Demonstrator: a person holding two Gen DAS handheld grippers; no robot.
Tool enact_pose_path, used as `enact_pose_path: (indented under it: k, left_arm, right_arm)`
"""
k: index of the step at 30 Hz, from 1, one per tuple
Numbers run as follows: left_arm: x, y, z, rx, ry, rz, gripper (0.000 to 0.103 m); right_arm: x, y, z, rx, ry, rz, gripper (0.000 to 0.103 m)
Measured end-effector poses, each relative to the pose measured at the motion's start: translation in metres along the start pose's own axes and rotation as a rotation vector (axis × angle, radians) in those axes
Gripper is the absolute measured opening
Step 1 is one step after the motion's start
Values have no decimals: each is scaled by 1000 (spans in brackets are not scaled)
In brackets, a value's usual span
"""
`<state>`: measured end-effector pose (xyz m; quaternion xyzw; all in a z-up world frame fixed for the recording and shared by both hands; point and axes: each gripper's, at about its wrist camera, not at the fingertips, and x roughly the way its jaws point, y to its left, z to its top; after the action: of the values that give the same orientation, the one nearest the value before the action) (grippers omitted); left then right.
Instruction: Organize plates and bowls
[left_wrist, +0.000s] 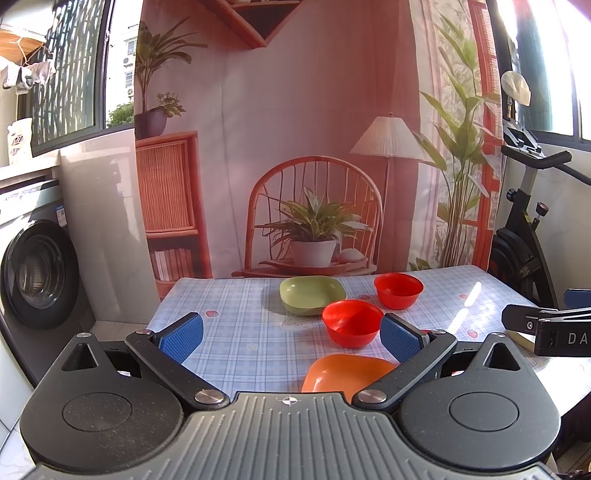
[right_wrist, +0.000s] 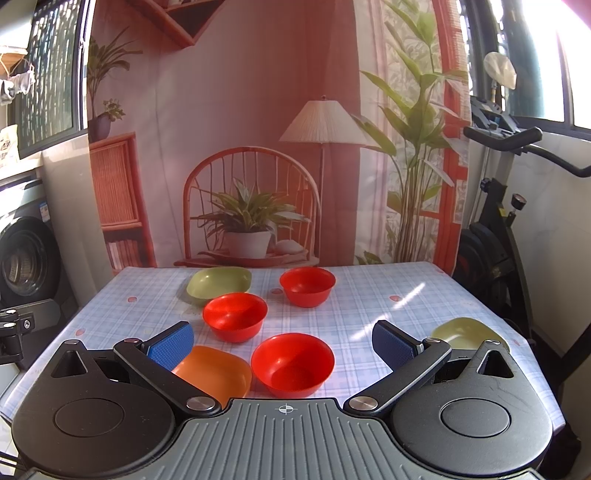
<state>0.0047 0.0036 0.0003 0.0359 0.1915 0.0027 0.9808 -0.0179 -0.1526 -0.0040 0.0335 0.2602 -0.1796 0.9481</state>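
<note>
Blue-padded, my right claw (right_wrist: 282, 341) is hanging wide open over a red bowl (right_wrist: 292, 363), an orange plate (right_wrist: 218, 373) touching beside it. My left claw (left_wrist: 291, 338) is gaping empty too. Two more red bowls and green plates are sitting farther across the table (right_wrist: 388, 306).
</note>
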Motion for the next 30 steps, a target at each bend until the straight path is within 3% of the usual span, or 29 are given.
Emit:
enact_pose_path:
  k: [24, 30]
  left_arm:
    - [2, 0, -2, -10, 7, 4, 103]
    - [3, 3, -1, -28, 15, -1, 103]
  right_arm:
    - [-2, -2, 11, -2, 4, -1, 103]
    - [4, 3, -4, -12, 2, -1, 103]
